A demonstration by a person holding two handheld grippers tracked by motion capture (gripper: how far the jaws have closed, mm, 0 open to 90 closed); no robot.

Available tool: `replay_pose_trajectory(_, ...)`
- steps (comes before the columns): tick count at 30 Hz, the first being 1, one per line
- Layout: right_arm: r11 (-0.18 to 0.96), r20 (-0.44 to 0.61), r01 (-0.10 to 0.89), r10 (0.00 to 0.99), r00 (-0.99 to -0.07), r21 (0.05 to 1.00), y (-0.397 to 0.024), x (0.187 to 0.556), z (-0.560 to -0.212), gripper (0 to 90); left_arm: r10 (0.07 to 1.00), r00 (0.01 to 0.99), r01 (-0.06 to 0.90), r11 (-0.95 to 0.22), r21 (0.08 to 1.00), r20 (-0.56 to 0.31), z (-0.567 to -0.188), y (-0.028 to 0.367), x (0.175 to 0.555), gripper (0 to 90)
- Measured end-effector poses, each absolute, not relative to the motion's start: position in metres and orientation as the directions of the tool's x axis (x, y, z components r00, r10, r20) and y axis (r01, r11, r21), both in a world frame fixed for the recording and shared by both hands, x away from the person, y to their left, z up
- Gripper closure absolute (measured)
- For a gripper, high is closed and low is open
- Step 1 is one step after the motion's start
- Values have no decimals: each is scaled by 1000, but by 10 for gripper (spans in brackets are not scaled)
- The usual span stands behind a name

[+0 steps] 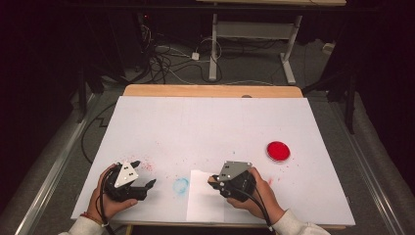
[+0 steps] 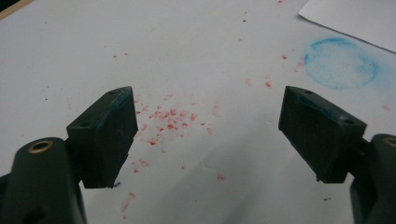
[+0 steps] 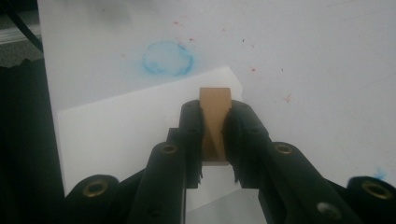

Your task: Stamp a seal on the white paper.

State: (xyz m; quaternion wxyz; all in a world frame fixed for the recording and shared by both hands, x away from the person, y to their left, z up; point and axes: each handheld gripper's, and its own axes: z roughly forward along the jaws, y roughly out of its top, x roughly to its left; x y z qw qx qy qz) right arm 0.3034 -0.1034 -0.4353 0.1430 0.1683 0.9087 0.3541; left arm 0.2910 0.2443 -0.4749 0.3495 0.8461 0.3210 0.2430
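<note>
From above, the right gripper (image 1: 215, 180) hovers over a white paper sheet (image 1: 203, 203), its load hidden; the left gripper (image 2: 208, 135) gapes over red specks (image 2: 170, 122); the right gripper view shows a wooden block (image 3: 215, 122) pinched.

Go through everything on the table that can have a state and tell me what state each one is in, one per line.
Left gripper: open, nothing between its jaws, above red specks.
Right gripper: shut on the wooden block.
Wooden block: clamped between the jaws, over the paper sheet.
Paper sheet: lying flat near the table's front edge.
Red dish: resting on the table, untouched.
Blue ring stain: smudged, beside the paper sheet.
</note>
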Motion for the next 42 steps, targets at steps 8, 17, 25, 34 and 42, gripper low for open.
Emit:
replay_pose_trajectory(8,719,-138,214,396,-908,661,-96,311,-452,763,709,679,372,-556,743,190,-475,244,291,188)
replay_pose_trajectory(17,747,-113,225,372,-921,626,-86,313,-472,763,709,679,373,-555,744,189,-475,244,291,188)
replay_pose_trajectory(25,743,-80,247,375,-924,623,-88,317,-473,763,710,678,373,-555,743,190,-476,244,291,188)
replay_pose_trajectory(34,734,-79,257,389,-918,628,-88,316,-474,763,711,677,372,-556,743,193,-476,244,291,188)
replay_pose_trajectory(42,741,-92,240,376,-922,628,-88,315,-475,763,713,676,375,-549,747,186,-476,244,291,188)
